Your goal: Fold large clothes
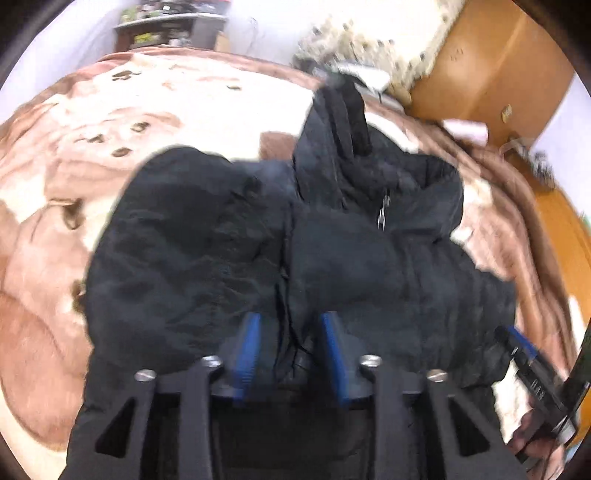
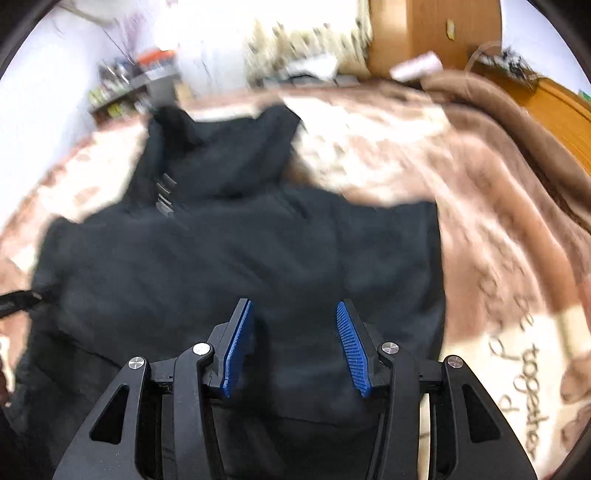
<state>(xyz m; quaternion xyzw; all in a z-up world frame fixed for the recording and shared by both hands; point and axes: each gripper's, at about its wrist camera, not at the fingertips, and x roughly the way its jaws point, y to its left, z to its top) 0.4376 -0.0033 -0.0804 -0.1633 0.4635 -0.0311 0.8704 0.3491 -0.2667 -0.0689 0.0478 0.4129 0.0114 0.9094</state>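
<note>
A black padded jacket (image 1: 184, 240) lies crumpled on a bed, its collar and zipper pull (image 1: 384, 210) toward the far side. My left gripper (image 1: 291, 321) hovers low over the near hem, its blue pads (image 1: 247, 350) apart with a loose ridge of fabric between them, unpinched. In the right wrist view the same jacket (image 2: 184, 266) spreads flatter. My right gripper (image 2: 294, 304) stands open just above the jacket's near edge, nothing pressed between its ribbed pads (image 2: 351, 347). The right gripper also shows at the lower right of the left wrist view (image 1: 524, 354), held by a hand.
A brown and cream printed blanket (image 1: 147, 103) covers the bed (image 2: 480, 221). A wooden wardrobe (image 1: 491, 62) stands beyond the far corner, with cream bedding (image 1: 388, 40) beside it. A cluttered shelf (image 1: 166, 29) sits against the back wall.
</note>
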